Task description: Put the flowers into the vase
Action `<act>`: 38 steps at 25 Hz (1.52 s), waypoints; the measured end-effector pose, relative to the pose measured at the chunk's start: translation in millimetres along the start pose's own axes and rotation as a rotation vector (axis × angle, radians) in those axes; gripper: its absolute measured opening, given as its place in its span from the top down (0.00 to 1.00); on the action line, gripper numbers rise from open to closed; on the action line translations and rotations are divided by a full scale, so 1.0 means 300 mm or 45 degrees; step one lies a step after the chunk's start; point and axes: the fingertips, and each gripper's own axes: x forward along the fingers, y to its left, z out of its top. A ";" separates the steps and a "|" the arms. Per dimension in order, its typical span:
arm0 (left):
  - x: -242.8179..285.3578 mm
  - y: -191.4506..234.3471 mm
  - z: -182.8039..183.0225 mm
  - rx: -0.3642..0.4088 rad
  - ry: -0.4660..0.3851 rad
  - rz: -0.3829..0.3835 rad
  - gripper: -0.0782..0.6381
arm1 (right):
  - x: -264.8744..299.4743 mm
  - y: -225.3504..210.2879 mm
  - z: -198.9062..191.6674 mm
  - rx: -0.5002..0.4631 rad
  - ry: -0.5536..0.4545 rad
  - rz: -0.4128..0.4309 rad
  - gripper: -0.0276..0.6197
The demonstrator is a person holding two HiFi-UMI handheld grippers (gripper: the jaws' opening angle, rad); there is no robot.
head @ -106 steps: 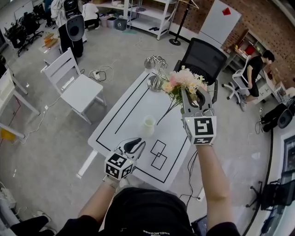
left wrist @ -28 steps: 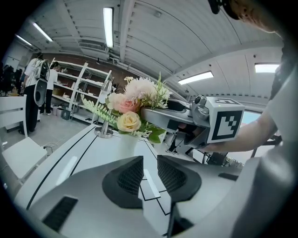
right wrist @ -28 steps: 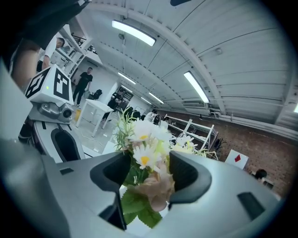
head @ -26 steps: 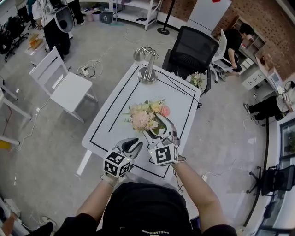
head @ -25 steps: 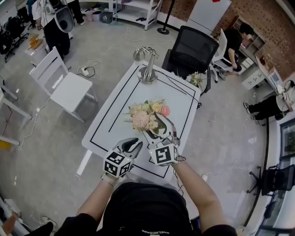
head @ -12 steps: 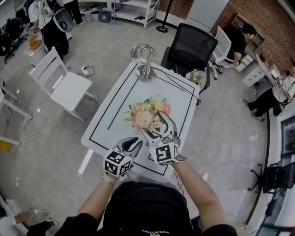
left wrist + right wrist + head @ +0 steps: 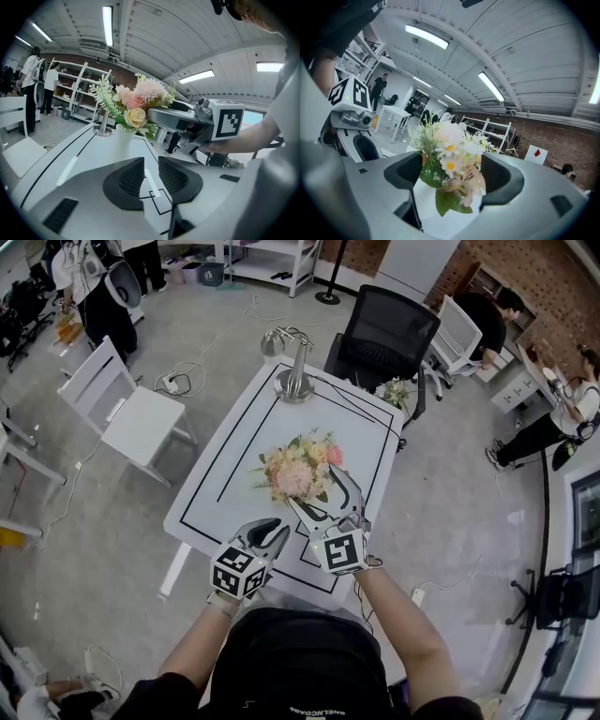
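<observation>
A bouquet of pink, cream and white flowers (image 7: 298, 468) stands in a small white vase (image 7: 123, 140) on the white table (image 7: 234, 465). My right gripper (image 7: 317, 486) is just behind the bouquet, jaws wide and still opening. In the right gripper view the flowers (image 7: 447, 150) stand between its jaws (image 7: 452, 171), and neither pad presses on them. My left gripper (image 7: 274, 532) rests low near the table's front edge, left of the vase. Its jaws (image 7: 147, 173) are drawn together with nothing in them.
A metal stand (image 7: 292, 381) sits at the table's far end and a second small bouquet (image 7: 394, 392) lies at the far right corner. A black office chair (image 7: 394, 329) is behind the table and a white chair (image 7: 131, 409) to its left. People stand further off.
Earlier the right gripper held the bouquet high over the table and the vase stood bare. Since a second ago the right jaws have spread off the flowers; the left gripper has stayed put.
</observation>
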 end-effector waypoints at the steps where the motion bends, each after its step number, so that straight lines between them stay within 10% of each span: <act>1: 0.000 -0.003 0.001 0.001 0.000 0.000 0.79 | -0.004 -0.002 0.007 0.005 -0.002 0.006 0.38; 30: -0.011 -0.138 0.112 0.080 -0.056 -0.071 0.79 | -0.161 -0.099 0.071 0.198 -0.099 0.009 0.38; 38: 0.005 -0.248 0.248 0.147 -0.141 -0.189 0.79 | -0.310 -0.178 0.108 0.208 -0.102 -0.045 0.64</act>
